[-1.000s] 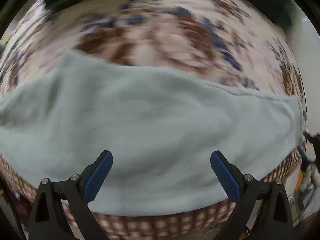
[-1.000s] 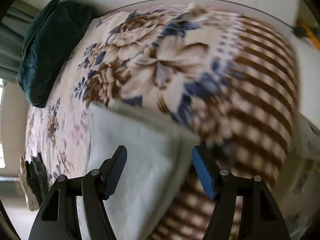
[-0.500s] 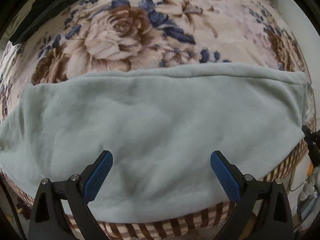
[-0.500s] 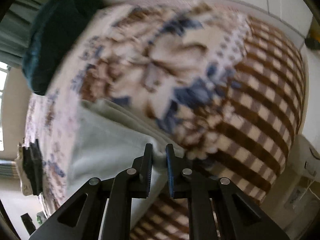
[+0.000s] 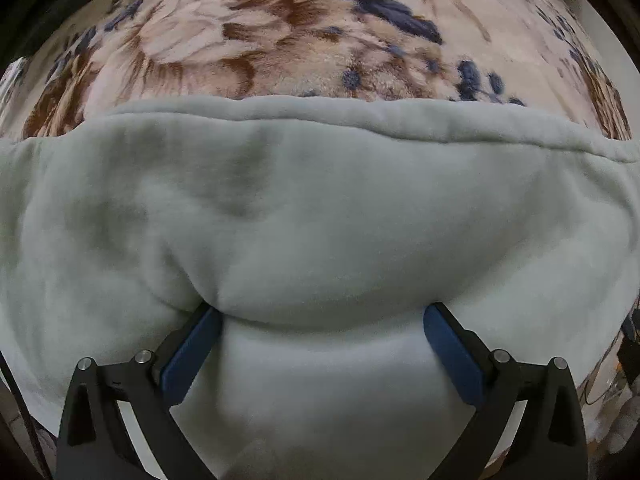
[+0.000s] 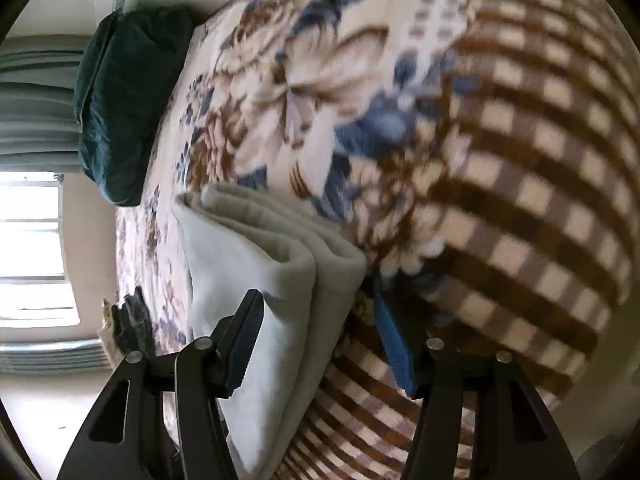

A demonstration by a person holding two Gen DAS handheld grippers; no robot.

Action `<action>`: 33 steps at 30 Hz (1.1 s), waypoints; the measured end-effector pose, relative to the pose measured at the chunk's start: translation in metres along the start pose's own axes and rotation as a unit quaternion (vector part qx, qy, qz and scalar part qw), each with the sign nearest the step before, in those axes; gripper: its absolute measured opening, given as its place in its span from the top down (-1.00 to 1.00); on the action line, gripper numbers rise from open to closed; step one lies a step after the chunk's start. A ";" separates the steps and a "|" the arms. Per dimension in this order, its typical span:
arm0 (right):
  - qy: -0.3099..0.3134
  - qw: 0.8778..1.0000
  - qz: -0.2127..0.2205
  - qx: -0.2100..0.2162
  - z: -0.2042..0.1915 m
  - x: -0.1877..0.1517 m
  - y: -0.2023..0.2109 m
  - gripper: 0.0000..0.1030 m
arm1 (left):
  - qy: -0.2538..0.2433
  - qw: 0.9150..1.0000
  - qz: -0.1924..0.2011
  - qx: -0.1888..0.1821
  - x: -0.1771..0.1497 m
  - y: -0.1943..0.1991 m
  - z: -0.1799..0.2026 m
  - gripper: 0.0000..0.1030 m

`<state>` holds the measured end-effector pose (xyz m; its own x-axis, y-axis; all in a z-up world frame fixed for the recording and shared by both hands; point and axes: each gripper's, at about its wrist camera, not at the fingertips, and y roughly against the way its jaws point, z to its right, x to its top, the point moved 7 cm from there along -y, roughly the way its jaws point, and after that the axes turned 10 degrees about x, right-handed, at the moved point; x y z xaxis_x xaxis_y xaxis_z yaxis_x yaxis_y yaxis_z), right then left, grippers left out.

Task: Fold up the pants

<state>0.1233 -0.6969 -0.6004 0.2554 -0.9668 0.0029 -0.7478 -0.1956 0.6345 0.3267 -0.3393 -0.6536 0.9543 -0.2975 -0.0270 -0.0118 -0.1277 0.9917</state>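
The pale grey-green fleece pants point(image 5: 320, 208) lie folded in layers across the floral blanket point(image 5: 280, 40) at the bed's edge. My left gripper point(image 5: 320, 344) is open, its blue-padded fingers point(image 5: 192, 352) pressed into the near edge of the pants, with cloth bulging between them. In the right wrist view the folded pants point(image 6: 256, 264) show as a thick stack seen end-on. My right gripper point(image 6: 320, 340) is open and straddles the end of that stack, one finger on top and the other against the checked blanket side.
A dark teal pillow point(image 6: 124, 100) lies at the far end of the bed. A bright window point(image 6: 28, 248) and curtains are on the left. The blanket's brown checked border point(image 6: 540, 220) hangs over the bed's side. A dark object point(image 6: 132, 320) lies on the bed beyond the pants.
My left gripper has moved forward into the pants' near edge, bunching the cloth. My right gripper, open, shut on the pants' corner half a second ago and has opened again around the folded end.
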 end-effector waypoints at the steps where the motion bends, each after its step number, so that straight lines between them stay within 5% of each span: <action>1: -0.006 1.000 -0.008 0.011 0.003 -0.001 -0.008 -0.22 | 0.002 1.000 -0.006 0.003 0.000 -0.002 0.002 -1.00; 7: -0.041 0.996 -0.014 0.081 0.007 0.005 -0.051 -0.39 | 0.022 0.999 -0.018 -0.021 0.013 0.011 0.005 -1.00; 11: -0.048 0.983 0.009 0.179 -0.015 0.010 -0.062 -0.33 | 0.043 0.997 -0.011 -0.058 0.018 0.026 -0.001 -1.00; 15: -0.031 0.991 0.010 0.128 -0.008 0.005 -0.083 -0.33 | 0.039 0.997 -0.011 -0.058 0.020 0.030 -0.003 -1.00; 18: -0.031 0.989 0.014 0.144 -0.014 0.007 -0.099 -0.37 | 0.034 0.998 -0.009 -0.054 0.020 0.033 -0.007 -1.00; 20: -0.026 0.987 0.008 0.157 -0.025 0.009 -0.108 -0.16 | 0.036 0.998 -0.007 -0.056 0.019 0.036 -0.006 -1.00; 21: -0.018 0.987 0.008 0.161 -0.031 0.009 -0.110 0.47 | 0.039 0.998 -0.006 -0.057 0.010 0.035 -0.009 -1.00; 22: -0.017 0.986 0.005 0.163 -0.036 0.009 -0.113 0.56 | 0.041 0.997 -0.006 -0.059 0.006 0.041 -0.018 -1.00; 24: 0.035 0.995 0.018 0.091 -0.051 0.008 -0.108 0.57 | 0.048 0.997 -0.001 -0.058 0.004 0.052 -0.031 -1.00; 25: 0.144 0.989 0.025 0.031 -0.081 0.001 -0.102 0.57 | 0.051 0.997 0.005 -0.057 0.002 0.059 -0.036 -1.00; 27: 0.310 0.949 0.022 -0.057 -0.130 -0.027 -0.102 0.57 | 0.054 0.997 0.018 -0.049 0.004 0.071 -0.047 -1.00; 31: 0.458 0.874 0.004 -0.161 -0.155 -0.069 -0.124 0.56 | 0.060 0.997 0.036 -0.032 0.008 0.087 -0.074 -1.00; 33: 0.484 0.857 0.003 -0.177 -0.155 -0.080 -0.130 0.56 | 0.067 0.997 0.038 -0.027 0.009 0.091 -0.089 -1.00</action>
<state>0.2945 -0.5689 -0.5632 0.7687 -0.3458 0.5380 -0.5617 0.0374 0.8265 0.3608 -0.2694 -0.5528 0.9825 -0.1756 0.0628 -0.0737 -0.0566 0.9957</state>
